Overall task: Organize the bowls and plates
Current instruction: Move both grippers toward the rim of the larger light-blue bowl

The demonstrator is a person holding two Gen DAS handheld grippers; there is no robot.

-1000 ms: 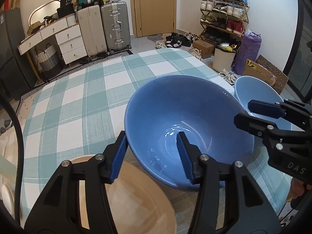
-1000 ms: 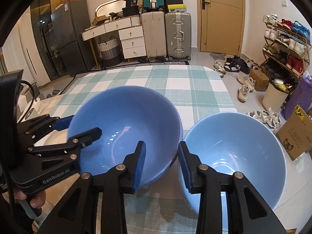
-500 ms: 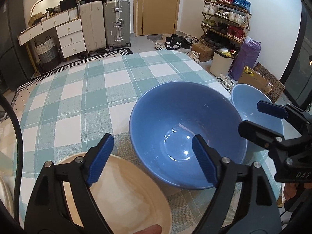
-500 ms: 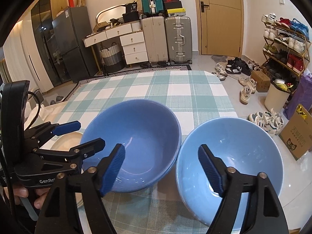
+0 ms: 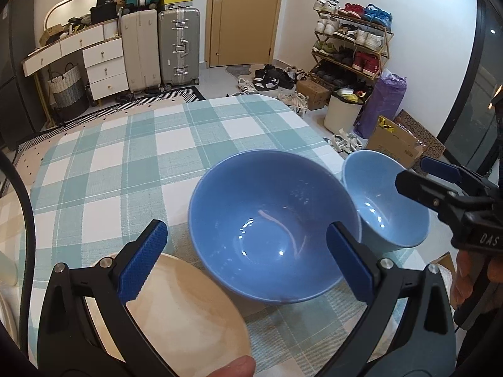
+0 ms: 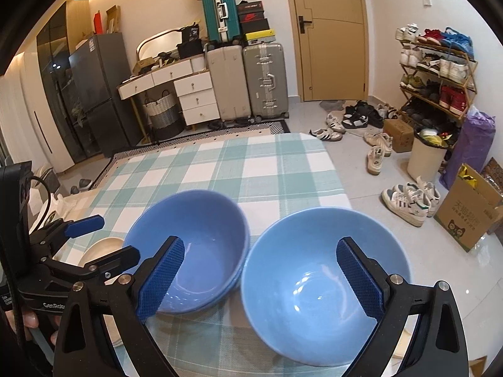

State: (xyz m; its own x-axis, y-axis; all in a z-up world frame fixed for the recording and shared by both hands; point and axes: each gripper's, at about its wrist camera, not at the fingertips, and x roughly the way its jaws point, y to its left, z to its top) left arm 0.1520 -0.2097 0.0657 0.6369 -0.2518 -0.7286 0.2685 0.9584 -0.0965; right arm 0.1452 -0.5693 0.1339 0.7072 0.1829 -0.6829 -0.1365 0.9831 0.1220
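Opening wide, the left gripper point(image 5: 246, 251) frames the darker blue bowl point(image 5: 270, 220) at frame centre, pads clear. The right gripper point(image 6: 261, 279), jaws also opening, grips nothing above the paler bowl point(image 6: 323, 286), lower right.

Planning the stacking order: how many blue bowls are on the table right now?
2. The darker blue bowl sits mid-table beside the beige plate; the lighter blue bowl stands right of it at the table edge. Others may sit outside view.

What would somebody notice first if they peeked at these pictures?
Two big blue bowls side by side on the checked tablecloth: the darker blue bowl on the left, the light blue bowl near the table's right edge. A cream plate lies left of them.
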